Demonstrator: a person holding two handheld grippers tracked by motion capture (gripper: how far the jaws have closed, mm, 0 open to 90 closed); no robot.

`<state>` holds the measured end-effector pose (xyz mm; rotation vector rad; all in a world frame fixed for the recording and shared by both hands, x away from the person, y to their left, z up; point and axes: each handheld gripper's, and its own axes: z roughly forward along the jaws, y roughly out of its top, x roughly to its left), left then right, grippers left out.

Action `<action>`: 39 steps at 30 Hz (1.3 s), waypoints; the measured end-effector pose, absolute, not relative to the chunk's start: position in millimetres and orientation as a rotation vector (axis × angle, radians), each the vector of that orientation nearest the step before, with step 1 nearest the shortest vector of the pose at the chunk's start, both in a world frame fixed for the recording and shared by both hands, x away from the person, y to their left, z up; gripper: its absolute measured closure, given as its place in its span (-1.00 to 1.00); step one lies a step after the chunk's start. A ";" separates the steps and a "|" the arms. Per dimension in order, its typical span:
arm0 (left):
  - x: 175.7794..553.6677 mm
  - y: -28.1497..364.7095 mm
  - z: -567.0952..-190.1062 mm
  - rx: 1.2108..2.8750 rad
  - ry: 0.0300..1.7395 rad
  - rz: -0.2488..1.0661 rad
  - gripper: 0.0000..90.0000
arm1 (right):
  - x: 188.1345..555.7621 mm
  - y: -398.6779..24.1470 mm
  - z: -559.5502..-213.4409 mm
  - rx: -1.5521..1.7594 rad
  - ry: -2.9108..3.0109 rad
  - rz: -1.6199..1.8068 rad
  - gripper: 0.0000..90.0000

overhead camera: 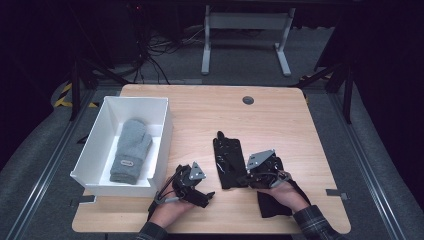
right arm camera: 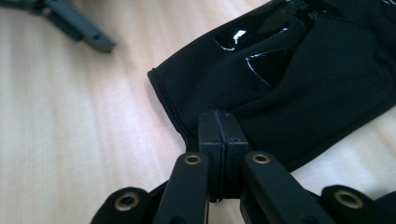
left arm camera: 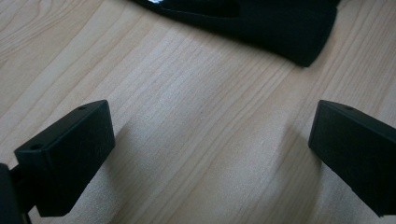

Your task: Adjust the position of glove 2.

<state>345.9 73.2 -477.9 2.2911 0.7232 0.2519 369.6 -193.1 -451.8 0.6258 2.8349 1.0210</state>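
The wooden table (overhead camera: 280, 115) carries everything, and the white box (overhead camera: 97, 134) at its left side serves as the landmark. The box is open-topped and holds 1 grey knitted mitten (overhead camera: 131, 150), lying flat with its cuff toward the person and a small label on that cuff.

To the right of the box, apart from it, a black glove (overhead camera: 227, 161) lies flat on the bare wood, fingers pointing away from the person. In the right gripper view its cuff hem (right arm camera: 173, 109) faces the camera and glossy patches (right arm camera: 247, 33) shine on the fabric.

Farther right of the box, past the glove, the right gripper (overhead camera: 249, 176) is held in the person's right hand (overhead camera: 286, 192). Its jaws are pressed together at the glove's cuff edge, pinching the fabric. A dark piece of cloth (overhead camera: 272, 204) lies under that hand; what it is cannot be told.

Just right of the box's near corner, the left gripper (overhead camera: 205, 196) is held in the left hand (overhead camera: 169, 207). Its jaws stand wide apart over bare wood, with nothing between them.
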 end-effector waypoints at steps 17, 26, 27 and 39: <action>345.9 73.4 -477.9 2.292 0.722 0.253 -0.98 | 315.3 -195.4 -454.3 0.512 2.919 1.064 1.00; 348.5 75.1 -468.1 2.295 0.773 0.242 -0.57 | 306.2 -204.5 -444.7 0.536 2.836 1.137 0.70; 349.0 75.5 -466.3 2.280 0.779 0.236 -0.54 | 307.4 -207.3 -443.1 0.551 2.818 1.144 0.69; 355.6 56.6 -447.2 2.174 0.825 0.059 0.84 | 327.3 -271.3 -433.1 0.775 2.619 1.124 1.00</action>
